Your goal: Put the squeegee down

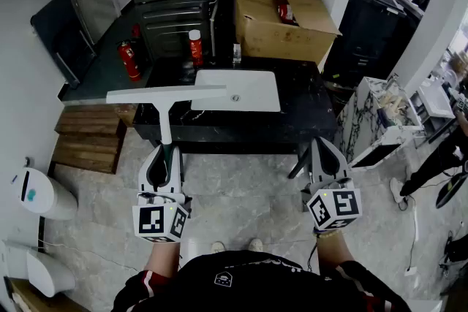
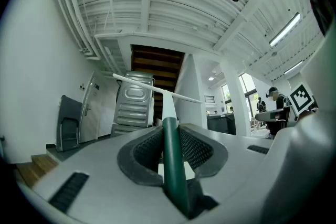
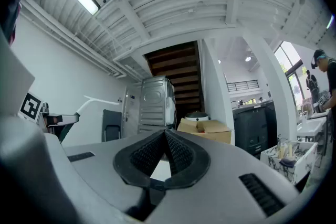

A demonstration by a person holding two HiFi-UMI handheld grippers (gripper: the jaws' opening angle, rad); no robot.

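Head view, from the left: my left gripper [image 1: 164, 157] is clamped on the green lower handle of the squeegee [image 1: 167, 94]. Its white stem rises from the jaws to a long crossbar that hangs in the air above the front left part of the black counter [image 1: 307, 109]. The bar's right end appears to reach the left edge of the white sink [image 1: 245, 91], and I cannot tell whether it touches anything. I judge the tool light and stiff. That wide head on a thin stem will lever against my pads, though, and the smooth handle could swivel between them. So the green grip, close to the stem, is the right place to hold. Further right, my right gripper [image 1: 324, 153] hangs before the counter's front edge with its jaws together and nothing between them. The left gripper view shows the ribbed pads pressing on the green shaft, which the head view hides, but no counter. Only the head view shows a landing spot.
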